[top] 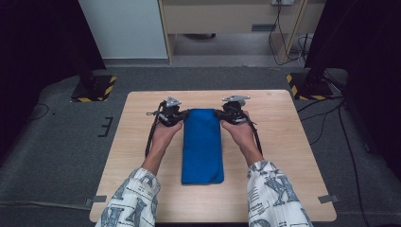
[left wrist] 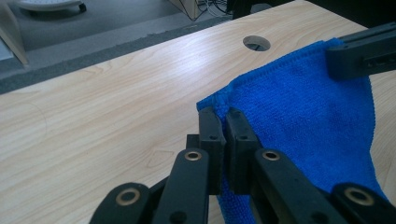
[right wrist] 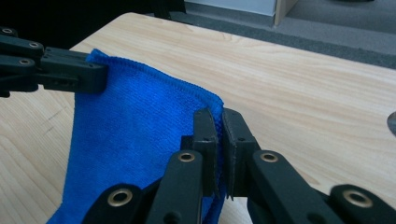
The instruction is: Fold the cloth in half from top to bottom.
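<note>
The light wooden table stands on grey carpet, and everything else is placed here against the blue microfibre cloth. That cloth lies as a long folded strip down the middle of the tabletop, its near end flat on the wood and its far end gathered up between the two grippers. On either side of the cloth, the person's forearms in patterned white sleeves come in from the near edge of the table, one on each flank of the strip.

The left gripper sits at the cloth's far left corner. In the left gripper view its jaws are pressed nearly together with the hemmed corner of the cloth pinched between the pads, and the fabric hangs down from there, lifted off the wood. The right gripper sits at the cloth's far right corner; in the right gripper view its jaws likewise clamp the hem of the cloth between their pads.

Beyond the cloth's far right corner, a round cable hole is cut into the tabletop. Further out past the far end of the cloth, yellow-and-black striped stand feet rest on the carpet off both far corners of the table.
</note>
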